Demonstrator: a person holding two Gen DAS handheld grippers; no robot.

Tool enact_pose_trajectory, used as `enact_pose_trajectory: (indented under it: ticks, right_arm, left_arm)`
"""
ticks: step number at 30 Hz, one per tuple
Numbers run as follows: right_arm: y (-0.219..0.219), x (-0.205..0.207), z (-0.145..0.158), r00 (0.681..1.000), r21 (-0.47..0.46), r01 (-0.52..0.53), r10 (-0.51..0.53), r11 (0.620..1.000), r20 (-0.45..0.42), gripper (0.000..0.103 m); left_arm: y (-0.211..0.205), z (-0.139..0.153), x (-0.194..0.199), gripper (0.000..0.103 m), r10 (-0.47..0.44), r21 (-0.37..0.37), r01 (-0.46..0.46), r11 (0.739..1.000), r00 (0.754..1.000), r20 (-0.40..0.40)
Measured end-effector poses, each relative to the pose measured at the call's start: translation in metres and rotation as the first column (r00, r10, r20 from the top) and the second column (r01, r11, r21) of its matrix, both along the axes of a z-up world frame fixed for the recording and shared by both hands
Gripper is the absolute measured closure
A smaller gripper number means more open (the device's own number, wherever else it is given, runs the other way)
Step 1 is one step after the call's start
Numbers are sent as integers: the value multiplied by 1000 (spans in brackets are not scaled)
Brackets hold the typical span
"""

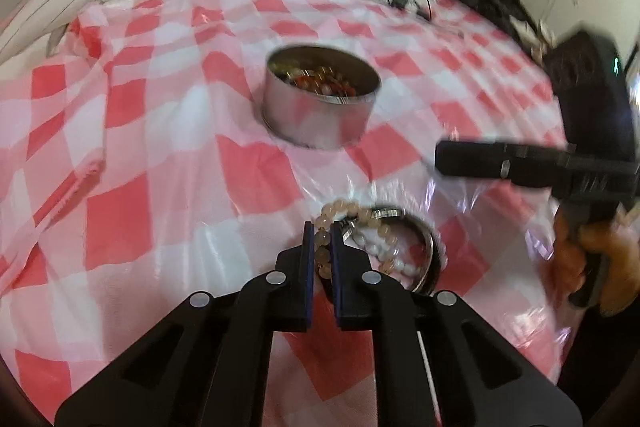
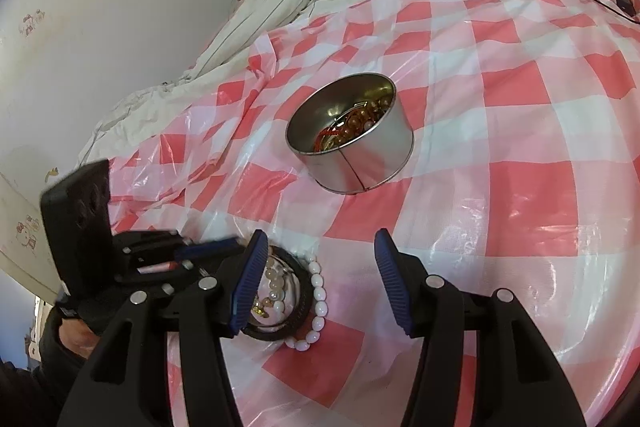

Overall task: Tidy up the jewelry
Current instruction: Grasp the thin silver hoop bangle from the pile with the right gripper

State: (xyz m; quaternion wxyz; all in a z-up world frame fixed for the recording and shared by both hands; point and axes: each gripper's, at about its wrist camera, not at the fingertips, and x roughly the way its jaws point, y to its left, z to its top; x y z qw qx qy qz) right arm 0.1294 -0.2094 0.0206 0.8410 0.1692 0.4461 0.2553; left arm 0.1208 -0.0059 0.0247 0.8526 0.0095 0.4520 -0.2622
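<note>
The left gripper [image 1: 322, 233] pinches a peach bead bracelet [image 1: 325, 247] on the bed's checkered sheet [image 1: 160, 163]; the right gripper [image 2: 320, 283] is spread, empty.

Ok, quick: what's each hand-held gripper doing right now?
Left hand-held gripper: shut on the peach bead bracelet.
Right hand-held gripper: open, nothing between its jaws.

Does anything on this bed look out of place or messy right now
Yes. A tangle of bracelets lies loose on the checkered sheet, outside the metal tin that holds the other jewelry. The left gripper pinches one beaded strand.
</note>
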Motion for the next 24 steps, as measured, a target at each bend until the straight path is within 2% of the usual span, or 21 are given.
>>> enact_pose_trajectory:
  ticks: [2, 7, 11, 14, 16, 18, 20, 24]
  right_arm:
    - [6, -1, 0, 1000, -8, -29, 29, 1000, 2, 49]
    - [32, -10, 3, 989, -94, -145, 148, 985, 28, 49]
    - [51, -17, -5, 979, -214, -191, 201, 958, 28, 64]
    - [58, -18, -7, 976, -266, -194, 213, 944, 42, 73]
    - [63, -20, -7, 974, -307, -189, 217, 933, 61, 83]
    - [66, -20, -7, 972, -339, -184, 221, 923, 74, 87]
    - [66, -20, -6, 971, -345, -182, 224, 921, 85, 96]
    - [57, -18, 3, 973, -297, -166, 206, 940, 107, 98]
  left_arm:
    - [11, 4, 4, 96, 42, -31, -42, 999, 999, 1]
    - [21, 5, 12, 96, 111, -10, -110, 994, 994, 12]
    - [17, -3, 14, 96, 112, 56, -112, 992, 994, 1]
    - [12, -12, 15, 96, 104, 110, -102, 989, 994, -12]
    - [11, -13, 16, 95, 105, 116, -103, 988, 994, -14]
    - [13, -14, 16, 95, 104, 115, -101, 988, 994, -16]
    - [13, -14, 16, 94, 103, 115, -100, 988, 995, -18]
    - [10, -16, 15, 86, 89, 116, -86, 990, 996, -21]
